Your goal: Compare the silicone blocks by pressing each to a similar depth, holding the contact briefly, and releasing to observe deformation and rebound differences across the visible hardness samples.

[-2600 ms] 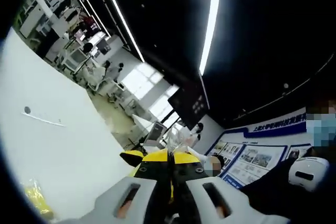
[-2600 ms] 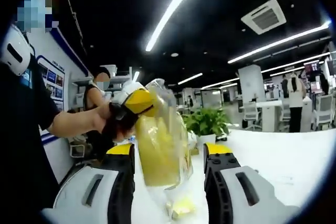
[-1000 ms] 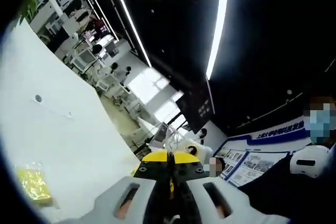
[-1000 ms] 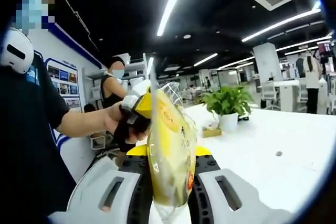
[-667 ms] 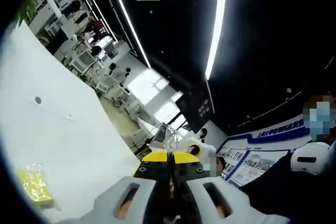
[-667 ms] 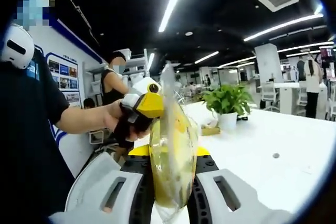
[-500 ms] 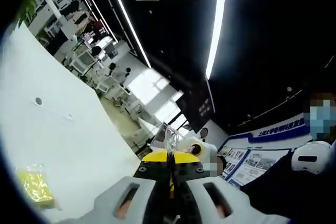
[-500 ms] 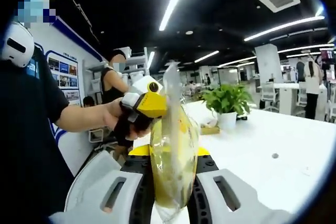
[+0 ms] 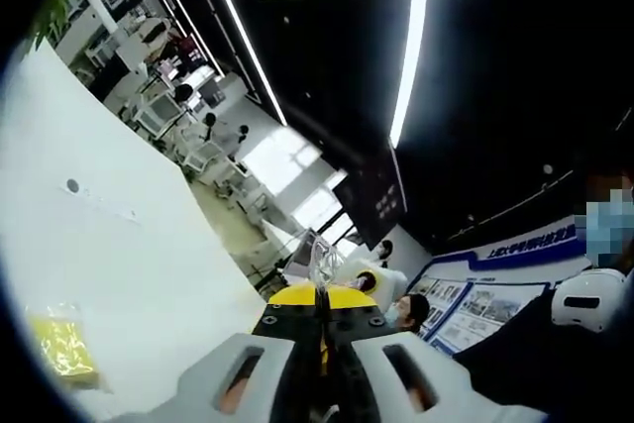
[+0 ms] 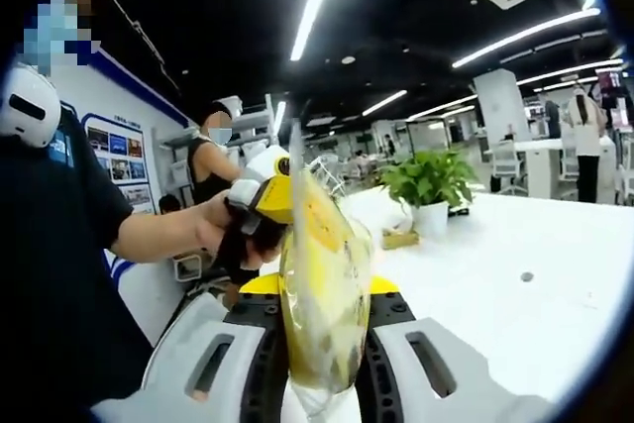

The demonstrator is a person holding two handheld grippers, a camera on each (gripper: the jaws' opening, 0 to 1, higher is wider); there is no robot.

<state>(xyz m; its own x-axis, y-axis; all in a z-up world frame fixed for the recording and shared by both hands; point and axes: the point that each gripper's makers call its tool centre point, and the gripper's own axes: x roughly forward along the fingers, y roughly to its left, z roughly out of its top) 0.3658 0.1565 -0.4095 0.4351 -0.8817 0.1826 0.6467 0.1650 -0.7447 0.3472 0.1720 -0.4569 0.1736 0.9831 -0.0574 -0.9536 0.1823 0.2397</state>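
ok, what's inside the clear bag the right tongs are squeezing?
Yellow material shows through the clear bag, pinched between the right tongs; the left tongs grip its top edge. Wrinkled film and glare hide whether it is one block or several.

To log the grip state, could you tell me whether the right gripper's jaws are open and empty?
No, the right gripper is shut on the yellow bag, which stands up between its jaws.

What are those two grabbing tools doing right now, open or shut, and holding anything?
Left tool: shut on the top edge of the clear bag.
Right tool: shut on the same clear bag, which holds something yellow.
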